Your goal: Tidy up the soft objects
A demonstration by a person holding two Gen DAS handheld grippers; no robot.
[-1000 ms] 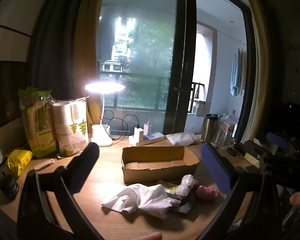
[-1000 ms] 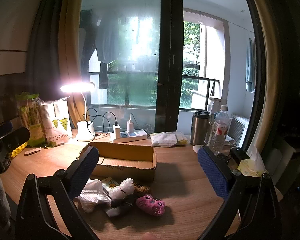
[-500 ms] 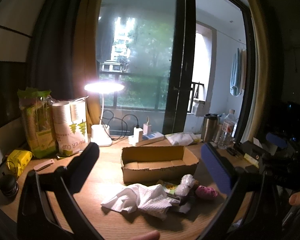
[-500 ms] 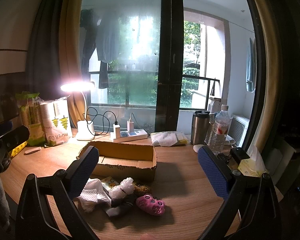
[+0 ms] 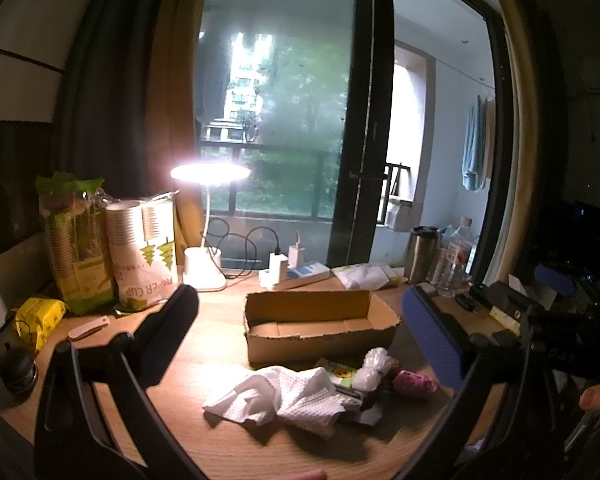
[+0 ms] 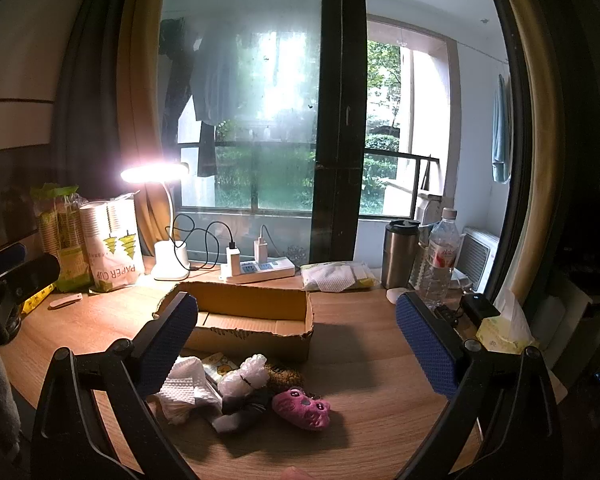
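An open cardboard box [image 5: 320,326] [image 6: 252,320] lies on the wooden desk. In front of it is a heap of soft things: a white cloth [image 5: 284,398] [image 6: 184,388], a white plastic bag wad [image 5: 372,368] [image 6: 246,374], a yellow packet [image 6: 218,364], a grey sock [image 6: 240,414], a brown fuzzy piece [image 6: 284,378] and a pink plush toy [image 5: 414,382] [image 6: 302,408]. My left gripper [image 5: 300,332] is open and empty, held above and short of the heap. My right gripper [image 6: 296,344] is open and empty, also short of the heap.
A lit desk lamp [image 5: 208,240], paper cup packs [image 5: 140,256], a power strip [image 6: 260,270], a tissue pack [image 6: 336,276], a steel tumbler [image 6: 398,254] and a water bottle [image 6: 440,256] line the desk's back. A yellow packet [image 5: 38,320] and a black knob [image 5: 16,370] sit at the left.
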